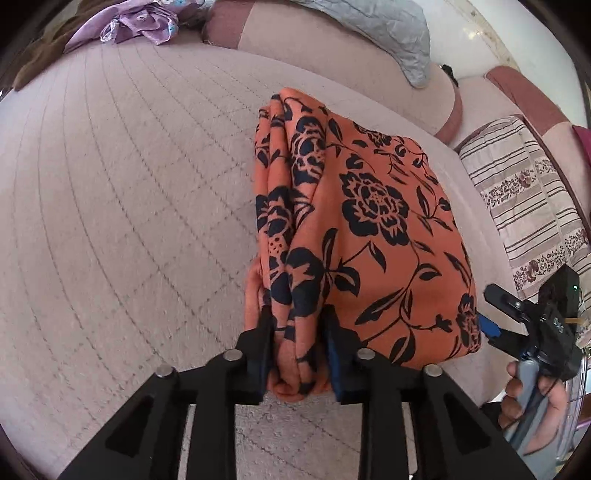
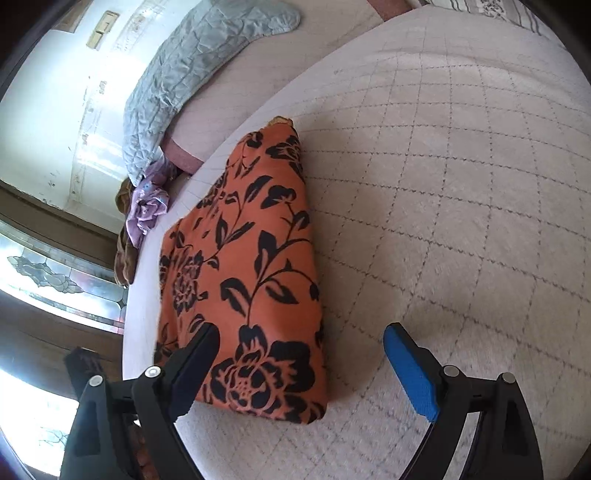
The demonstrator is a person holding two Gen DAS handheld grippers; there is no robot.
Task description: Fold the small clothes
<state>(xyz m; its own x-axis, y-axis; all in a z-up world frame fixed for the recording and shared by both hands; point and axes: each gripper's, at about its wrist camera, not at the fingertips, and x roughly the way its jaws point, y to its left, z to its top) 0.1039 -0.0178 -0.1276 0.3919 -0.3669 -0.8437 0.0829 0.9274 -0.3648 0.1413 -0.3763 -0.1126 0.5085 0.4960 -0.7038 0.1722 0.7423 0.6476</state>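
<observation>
The left gripper (image 1: 297, 354) has its fingers (image 1: 258, 354) pinching a bunched edge of the orange cloth (image 1: 369, 229), the thick folds squeezed between the two pads so that a rounded roll of fabric bulges out just below them. From that pinch the cloth (orange with a dark flower and leaf print) runs forward and away from the fingers, folded into a thick wedge that rests on the quilted mattress (image 1: 129, 203), its stacked layers showing along the side left of the grip line. The right gripper (image 2: 303, 369) has its fingers spread wide and holds nothing: one dark finger (image 2: 195, 365) lies over the near corner of the cloth, though the picture does not settle whether it touches, and the blue-padded finger (image 2: 410, 373) stands well clear of the fabric over bare mattress. In the left wrist view that right gripper (image 1: 491, 317) shows beyond the cloth's far edge, held by a hand (image 1: 532, 402) around its handle. Far ahead of the left fingers a crumpled purple garment (image 1: 136, 22) lies at the mattress edge, and a grey quilted pillow (image 1: 384, 33) rests behind the cloth. To the right, past the mattress, sits a striped cushion (image 1: 524, 199).
</observation>
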